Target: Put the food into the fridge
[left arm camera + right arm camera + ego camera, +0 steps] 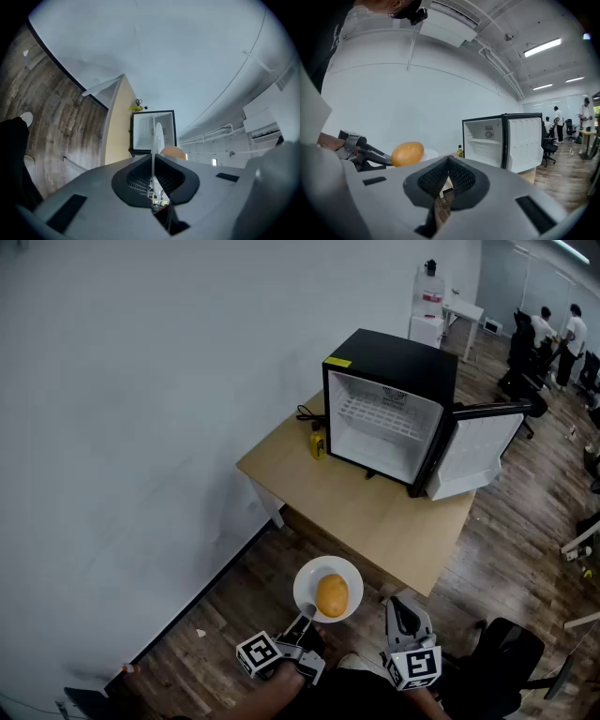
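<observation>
Well short of the open fridge (389, 418), the left tongs (304, 617) pinch the rim of a white plate (306, 579) bearing an orange fruit (332, 595). The right tongs (402, 608) are pressed together, empty. Keep the plate level on the way to the fridge, lest the fruit roll.

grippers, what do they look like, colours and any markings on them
Both are grey moulded plastic. The left gripper and the right gripper each carry a white marker cube printed with black square patterns. In the gripper views the fingers are broad and grey, lined with black grid-textured pads that taper to a point. Black rectangular slots are set into the grey shells.
</observation>
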### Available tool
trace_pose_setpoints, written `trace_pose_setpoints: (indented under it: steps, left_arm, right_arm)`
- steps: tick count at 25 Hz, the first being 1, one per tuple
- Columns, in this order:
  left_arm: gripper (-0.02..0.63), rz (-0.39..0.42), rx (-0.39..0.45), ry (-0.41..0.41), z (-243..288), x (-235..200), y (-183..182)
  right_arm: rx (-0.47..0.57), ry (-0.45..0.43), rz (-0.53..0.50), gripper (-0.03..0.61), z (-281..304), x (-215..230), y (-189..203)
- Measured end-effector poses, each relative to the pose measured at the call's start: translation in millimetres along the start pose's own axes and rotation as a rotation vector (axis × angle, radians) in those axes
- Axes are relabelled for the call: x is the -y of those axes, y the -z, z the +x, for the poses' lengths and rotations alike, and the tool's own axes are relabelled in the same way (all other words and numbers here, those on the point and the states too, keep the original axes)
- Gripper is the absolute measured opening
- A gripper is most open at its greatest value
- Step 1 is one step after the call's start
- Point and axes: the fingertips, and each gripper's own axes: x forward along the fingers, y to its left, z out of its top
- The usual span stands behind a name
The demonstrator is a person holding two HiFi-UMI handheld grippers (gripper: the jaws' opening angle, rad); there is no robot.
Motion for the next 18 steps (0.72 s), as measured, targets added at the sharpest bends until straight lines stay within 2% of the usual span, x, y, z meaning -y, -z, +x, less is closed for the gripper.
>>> trace_pose_setpoints:
  steps: [5, 10, 13, 18]
  left_arm:
    - [0.02, -0.006, 0.019, 0.012, 4, 4, -24]
    - [0.02, 0.016, 0.028, -0.029, 0, -3, -55]
    - [0.02, 0.003, 0.041, -0.004, 1, 3, -74]
    - [0.02, 0.011, 0.049, -0.04, 0, 0, -106]
  right_arm:
    - [-0.014, -0.01, 0.012, 0.06, 24, -9, -1]
    - [-0.016, -0.02, 0.005, 0.06, 49, -27, -5]
    - [-0.001, -0.041, 0.008, 0.06, 65, -39, -14]
    - [0.004, -0.048, 0.0, 0.06, 96, -54, -26]
